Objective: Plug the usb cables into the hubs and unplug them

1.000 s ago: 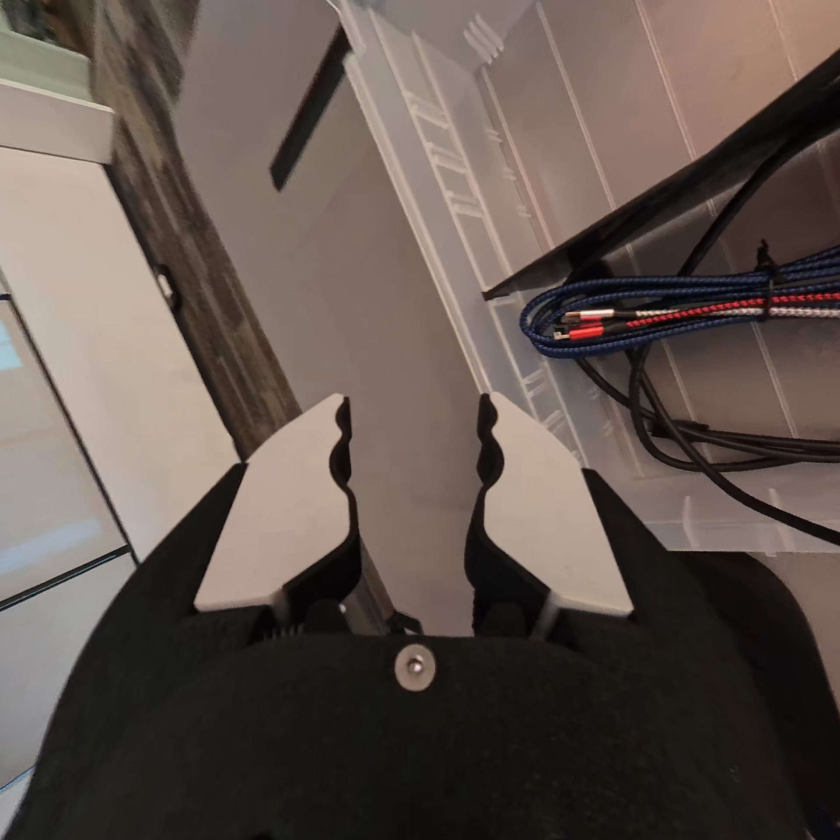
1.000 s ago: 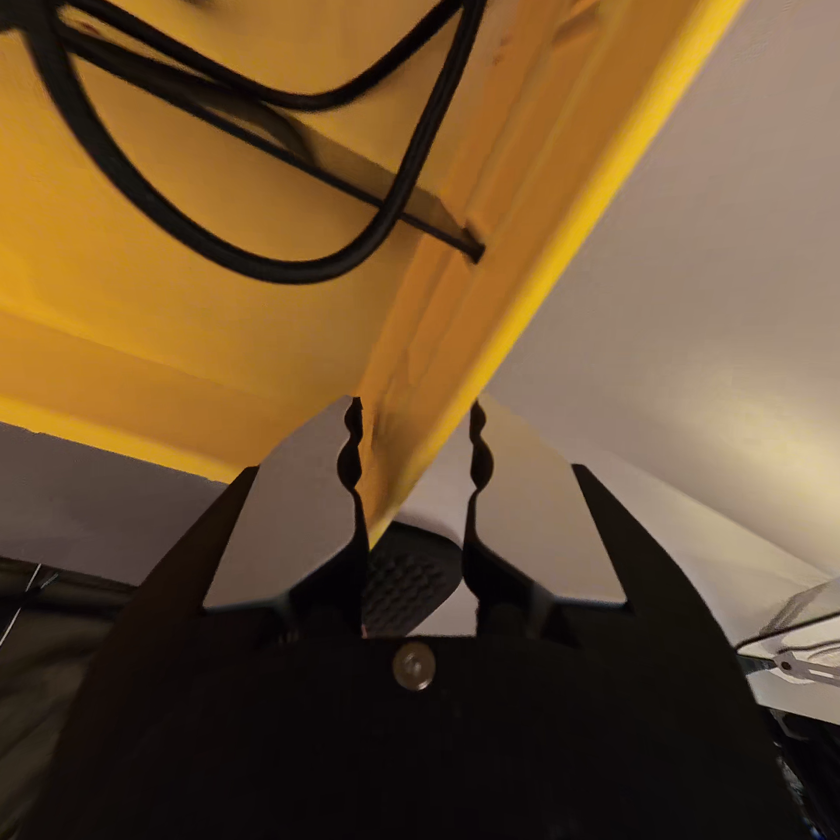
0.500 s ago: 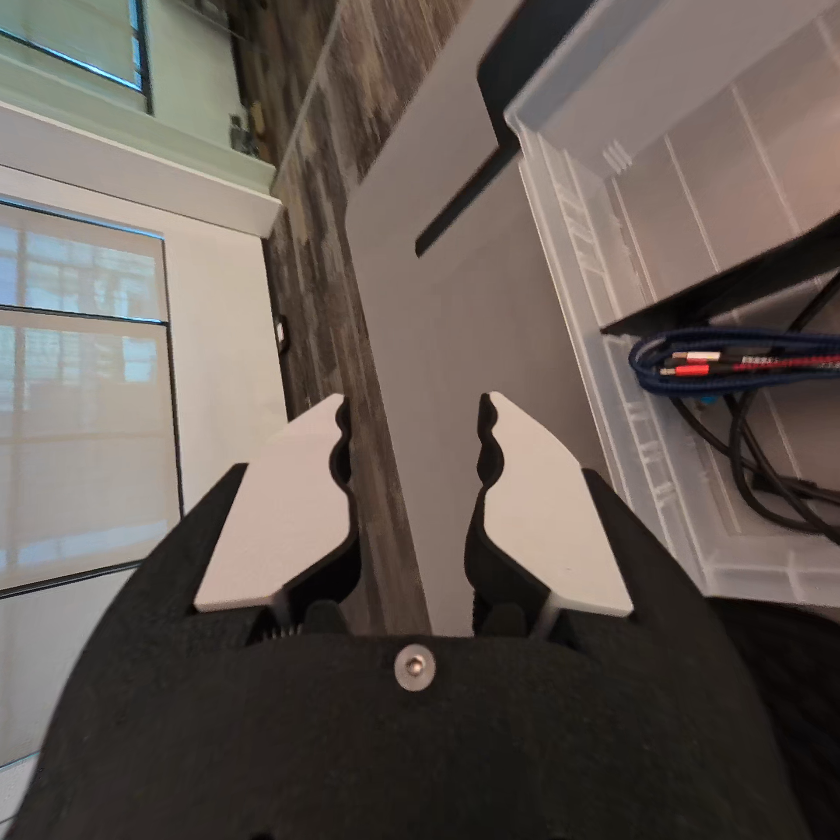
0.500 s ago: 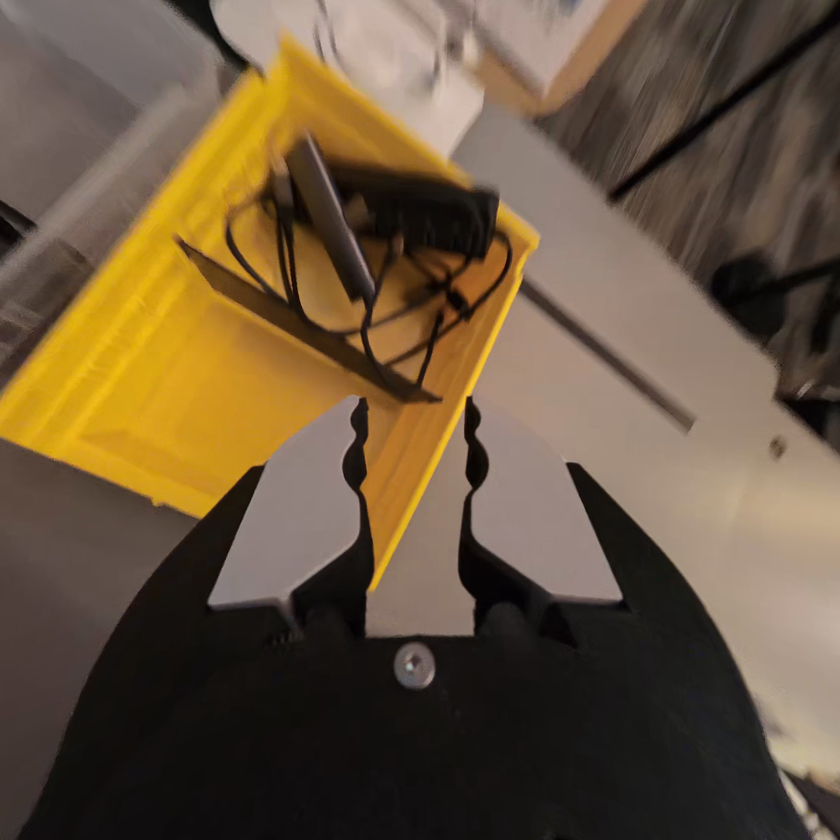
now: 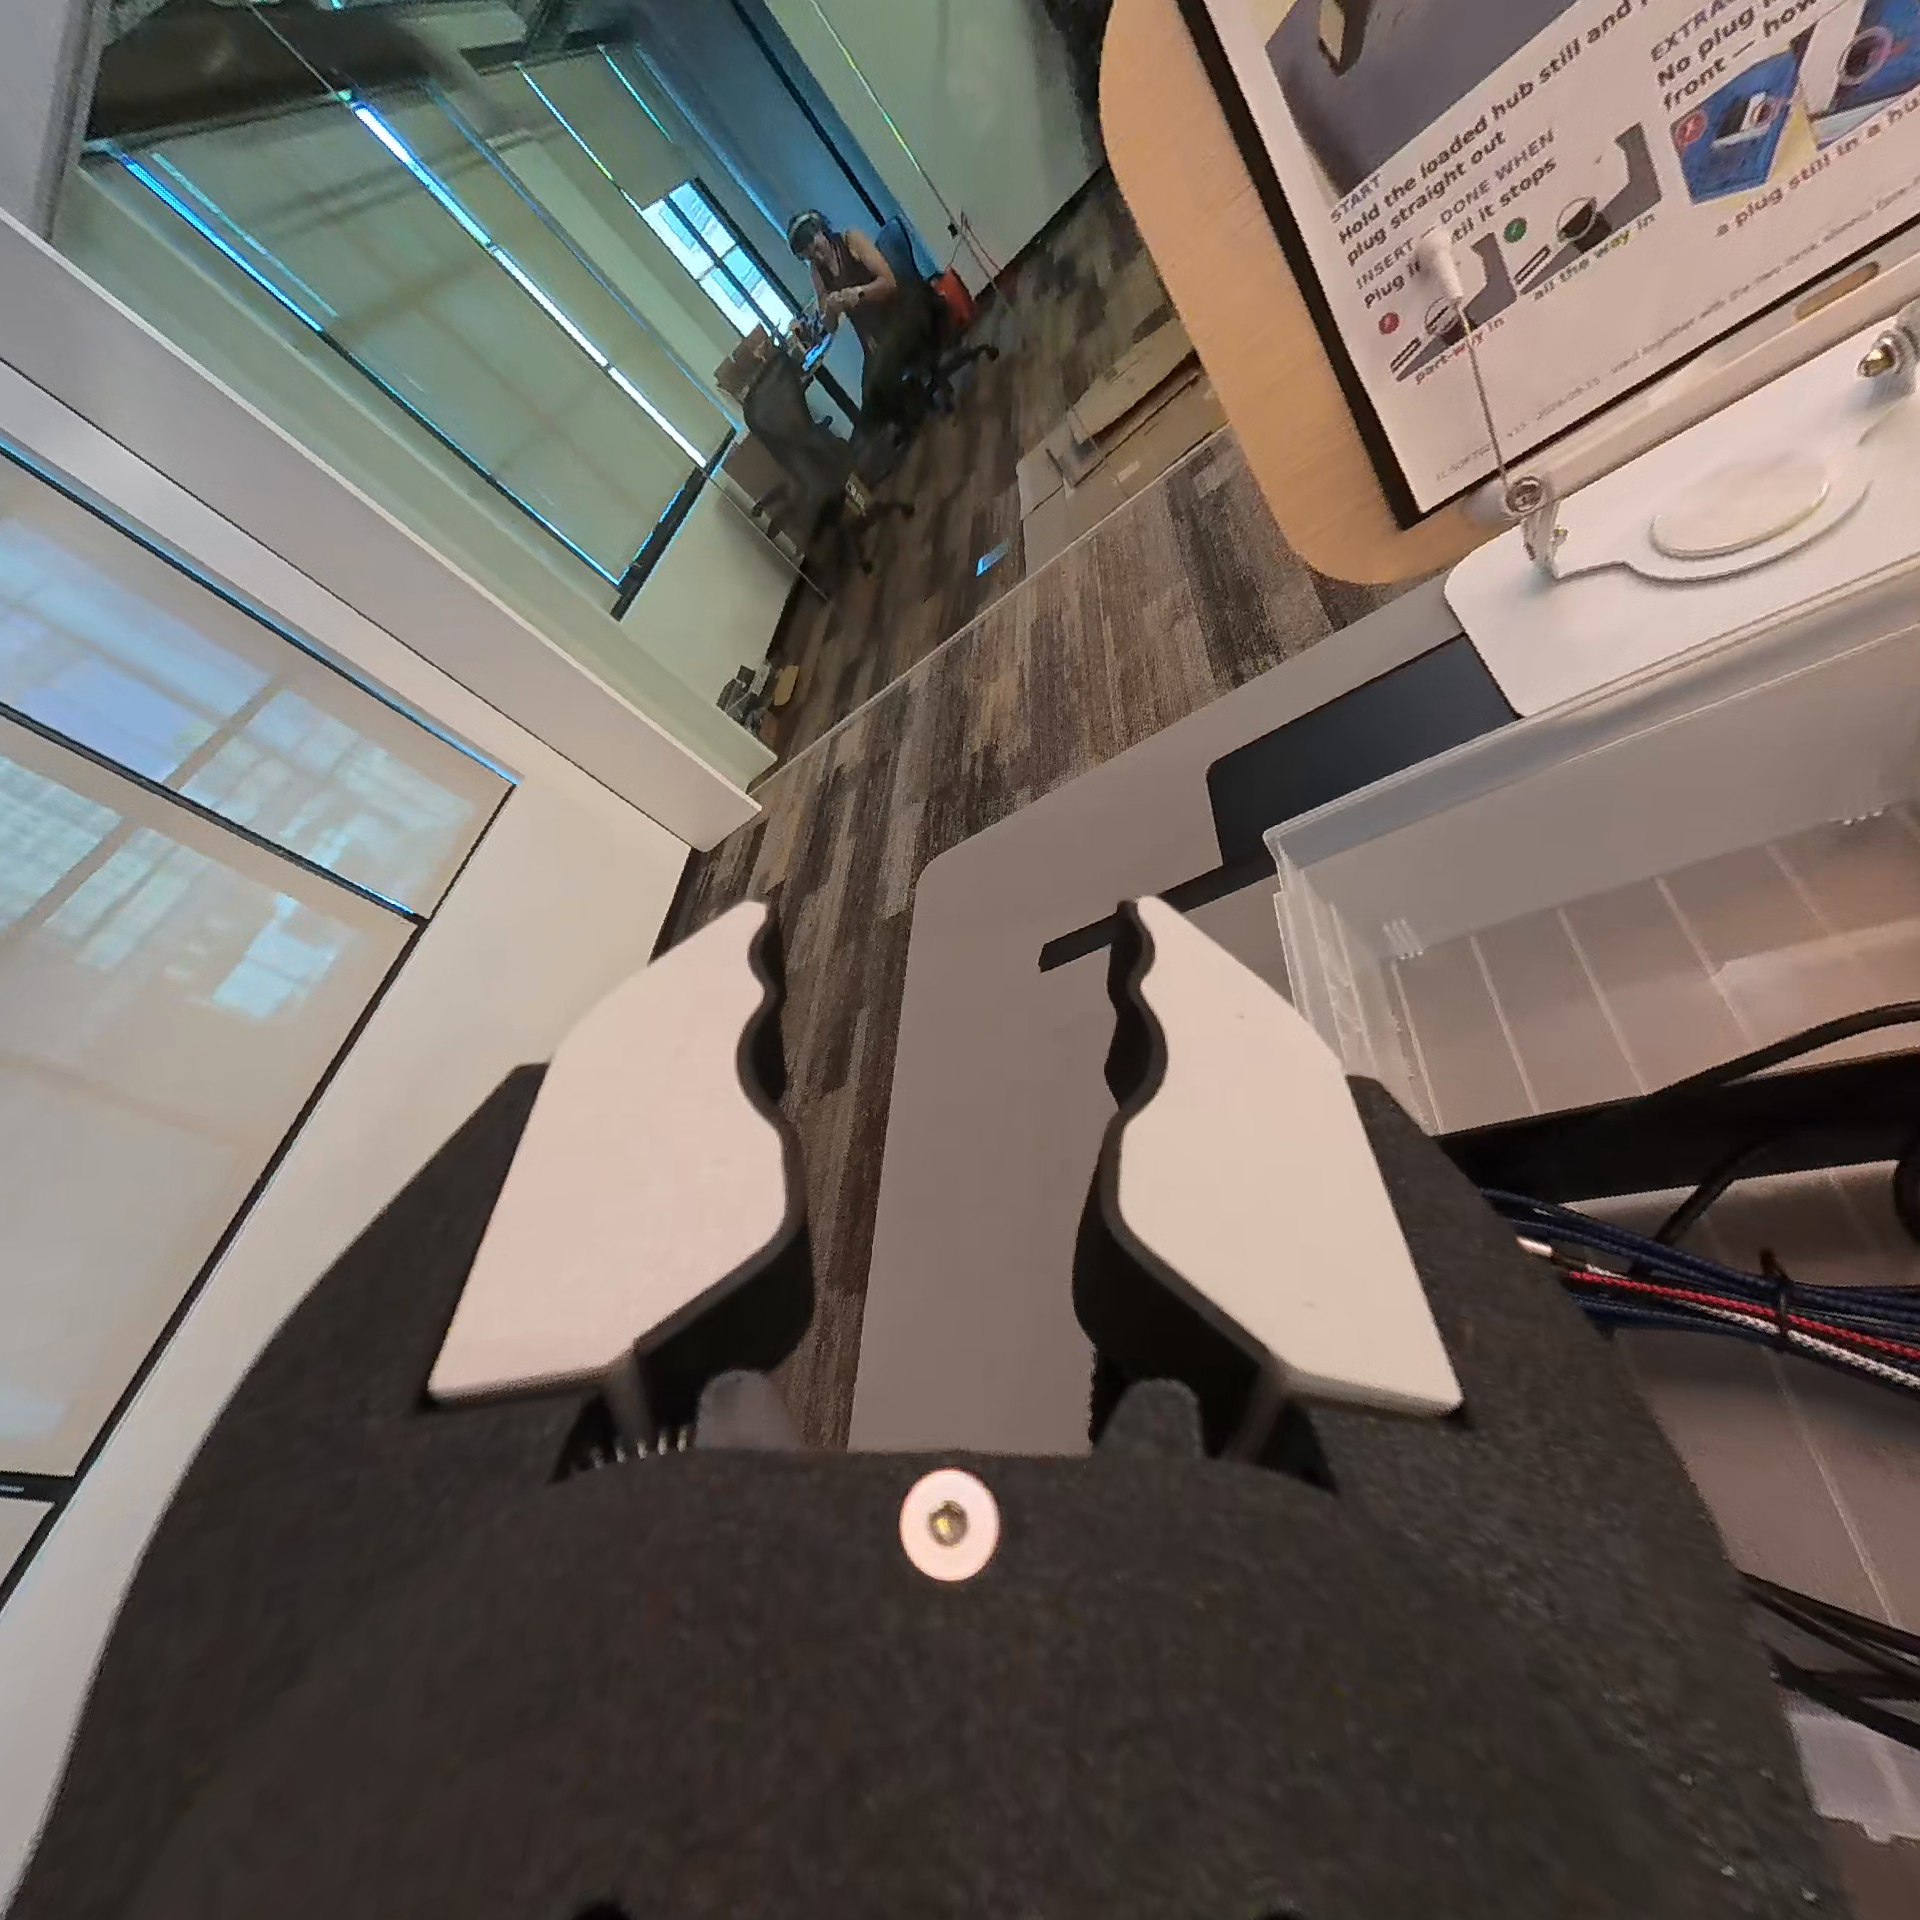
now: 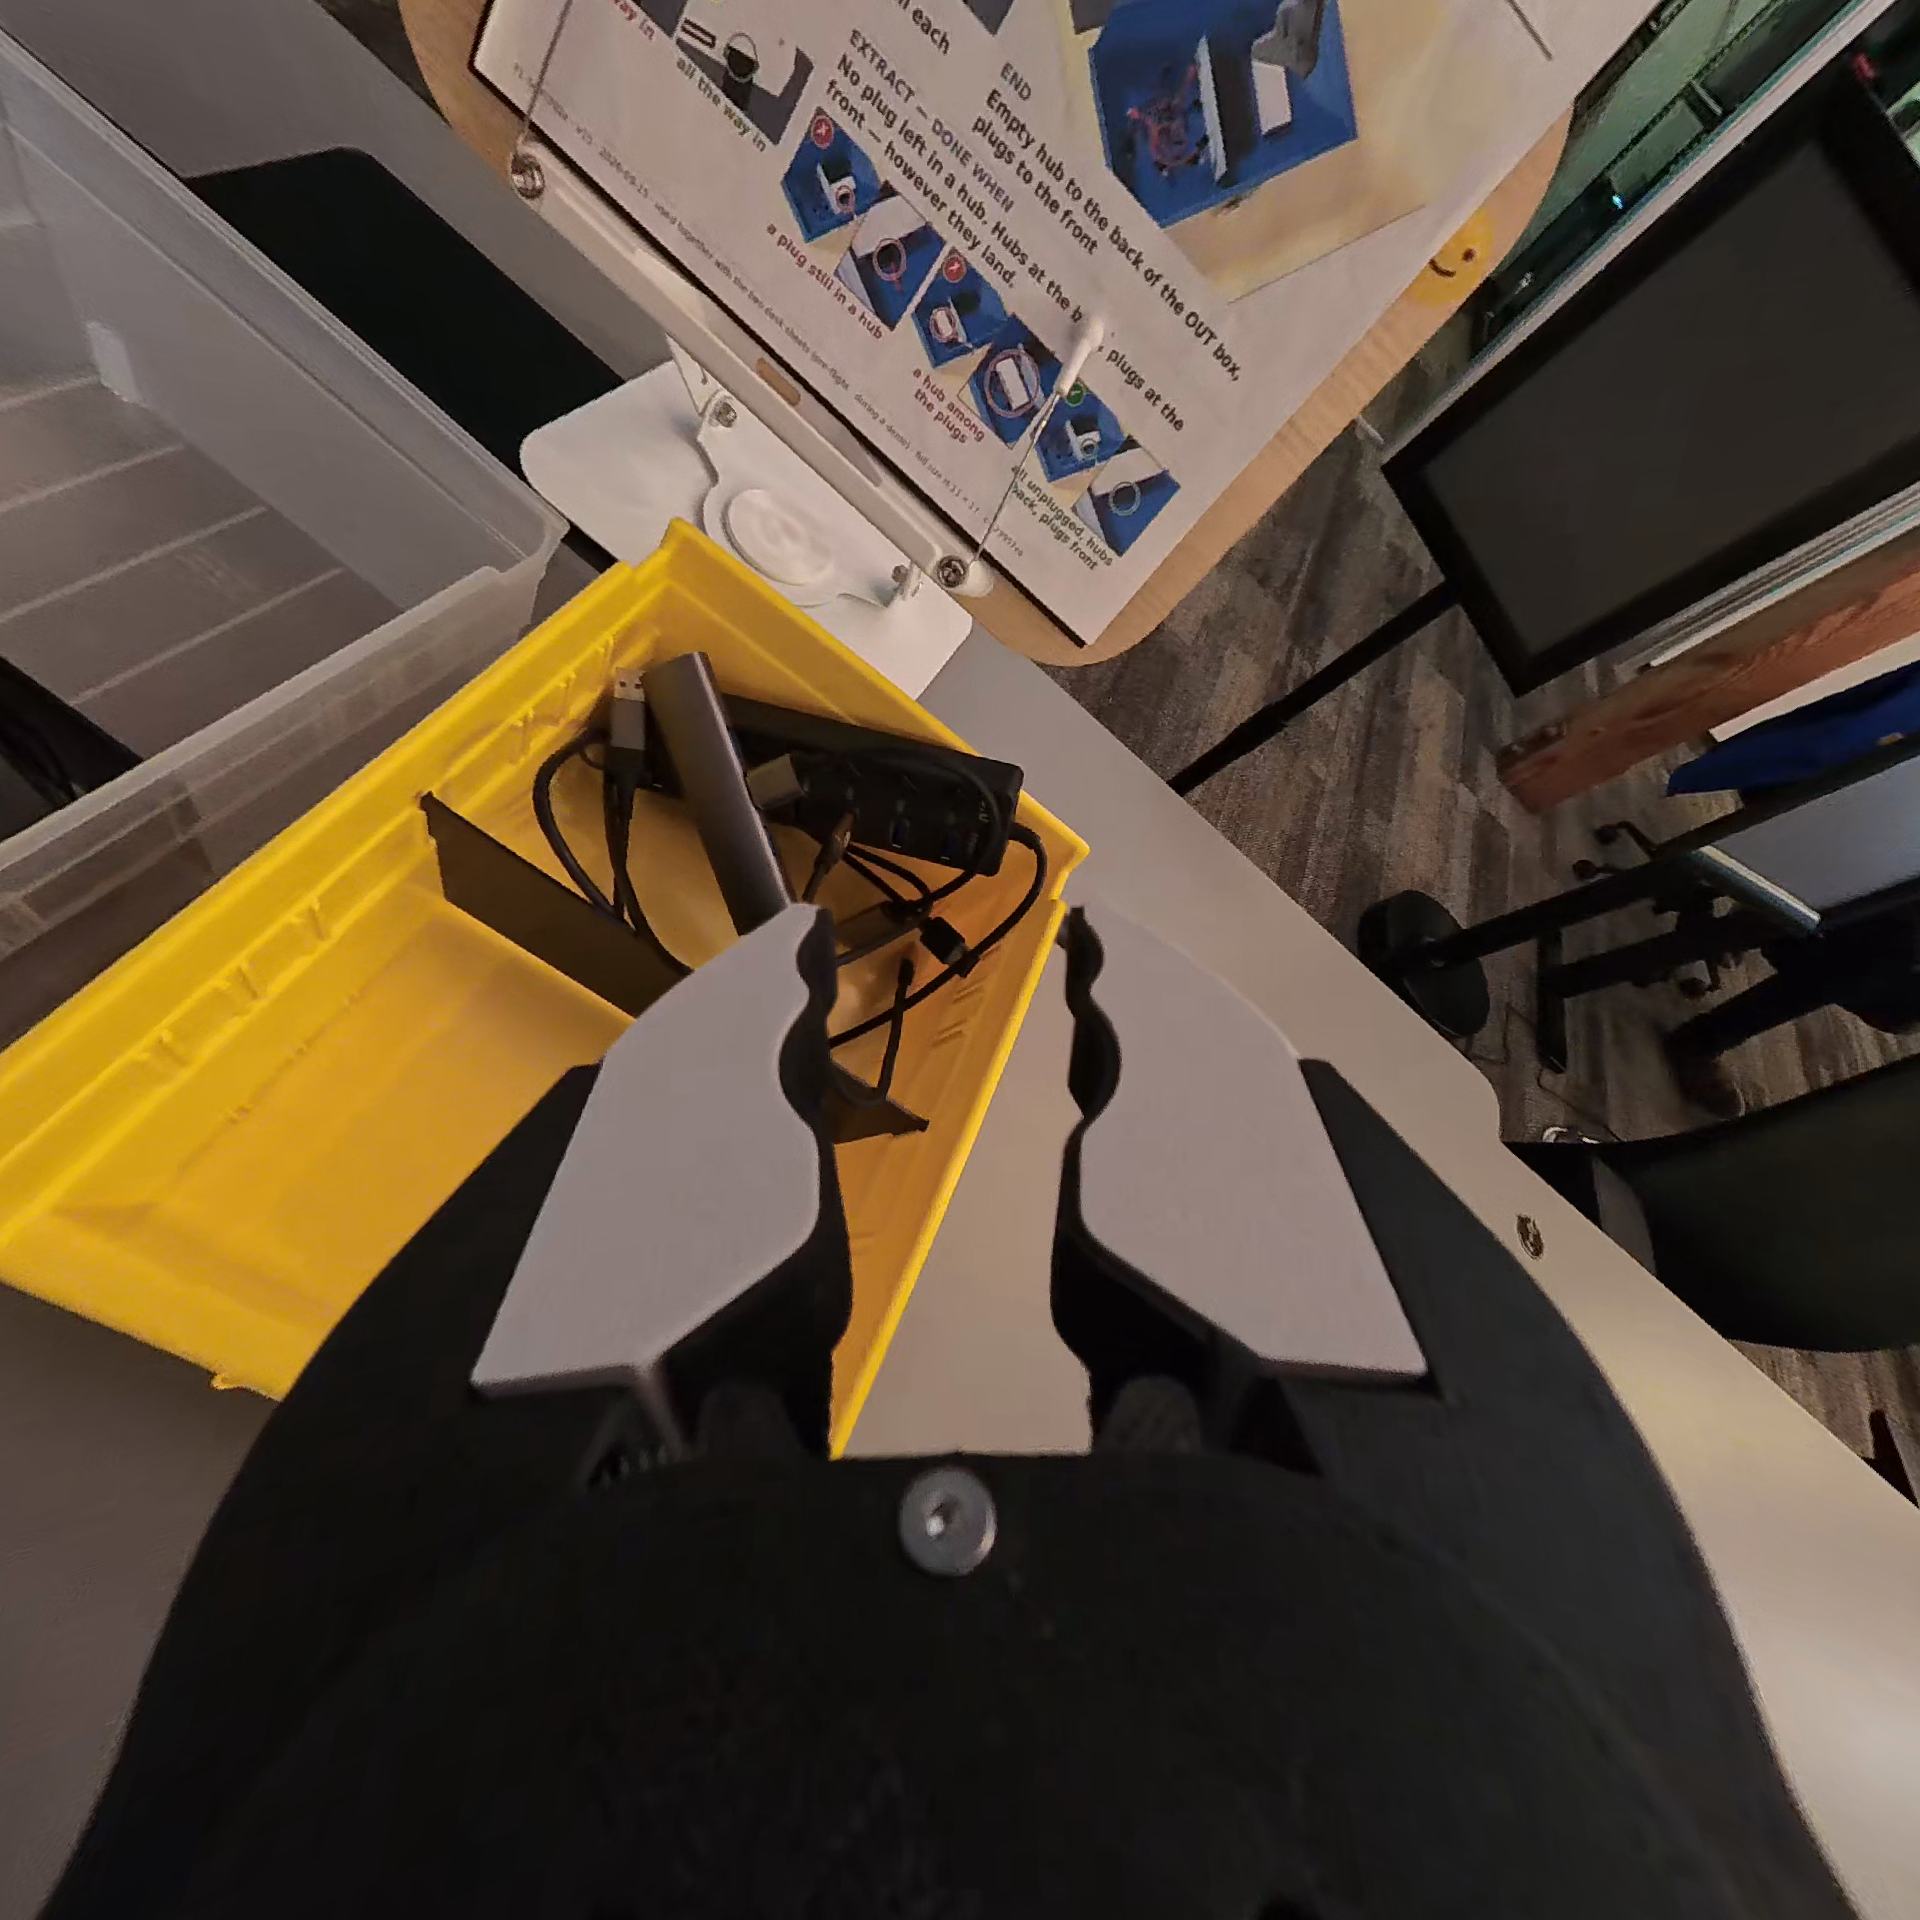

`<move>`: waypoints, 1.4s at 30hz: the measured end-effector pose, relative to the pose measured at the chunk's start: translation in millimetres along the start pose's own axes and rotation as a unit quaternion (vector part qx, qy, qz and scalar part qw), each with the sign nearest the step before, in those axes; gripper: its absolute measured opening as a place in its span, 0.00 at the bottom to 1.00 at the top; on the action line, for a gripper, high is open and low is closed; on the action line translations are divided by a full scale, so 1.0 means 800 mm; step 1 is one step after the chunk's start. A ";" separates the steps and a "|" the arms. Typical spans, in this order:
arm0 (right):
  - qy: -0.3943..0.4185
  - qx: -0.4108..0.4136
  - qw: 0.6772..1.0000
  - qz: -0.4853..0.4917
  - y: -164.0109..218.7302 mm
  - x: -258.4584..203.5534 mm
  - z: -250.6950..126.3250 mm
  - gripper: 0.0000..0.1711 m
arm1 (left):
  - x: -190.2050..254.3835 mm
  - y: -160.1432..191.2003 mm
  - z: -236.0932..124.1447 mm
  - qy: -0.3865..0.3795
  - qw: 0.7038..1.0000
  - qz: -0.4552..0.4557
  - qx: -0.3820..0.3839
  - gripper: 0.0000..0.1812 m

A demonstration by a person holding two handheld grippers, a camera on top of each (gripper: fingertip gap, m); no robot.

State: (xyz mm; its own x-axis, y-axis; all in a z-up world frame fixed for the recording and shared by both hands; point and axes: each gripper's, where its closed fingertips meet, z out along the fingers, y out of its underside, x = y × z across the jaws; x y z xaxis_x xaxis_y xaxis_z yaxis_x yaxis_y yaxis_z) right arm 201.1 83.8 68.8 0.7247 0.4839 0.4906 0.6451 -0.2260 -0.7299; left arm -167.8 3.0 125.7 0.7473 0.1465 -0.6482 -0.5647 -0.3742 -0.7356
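My left gripper is open and empty, raised over the grey table's left edge. To its right a clear plastic bin holds a bundle of braided blue, red and white USB cables and black cables behind a black divider. My right gripper is open and empty above the right wall of a yellow bin. Behind the yellow bin's black divider lie a grey hub, a black hub and tangled black cables.
A printed instruction sheet on a white stand stands behind the bins; it also shows in the left wrist view. The clear bin sits left of the yellow one. Carpet floor, monitors and chairs lie past the table's edge. A person sits far off. Tip to tip, the grippers are about 40 cm apart. The grey hub is closer to my right gripper, around 20 cm from its tips; the left tips are 35 cm off.
Both grippers have lifted and tilted up away from the bins, so more of the room and the instruction sheet shows. Both stay open and empty.
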 end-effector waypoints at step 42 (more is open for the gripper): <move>-0.207 -0.331 0.910 0.142 -0.005 -0.257 0.153 0.10 | 0.013 -0.003 -0.026 0.122 0.991 -0.040 0.033 0.33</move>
State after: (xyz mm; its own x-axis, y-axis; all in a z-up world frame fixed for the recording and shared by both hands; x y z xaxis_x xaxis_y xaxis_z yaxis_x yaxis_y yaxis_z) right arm 19.8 88.7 -87.3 0.8200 0.5723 0.0067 0.5501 -0.7848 -0.2855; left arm -151.4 -13.6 124.4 0.8484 -0.0562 -0.5264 -0.5162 -0.3084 -0.7990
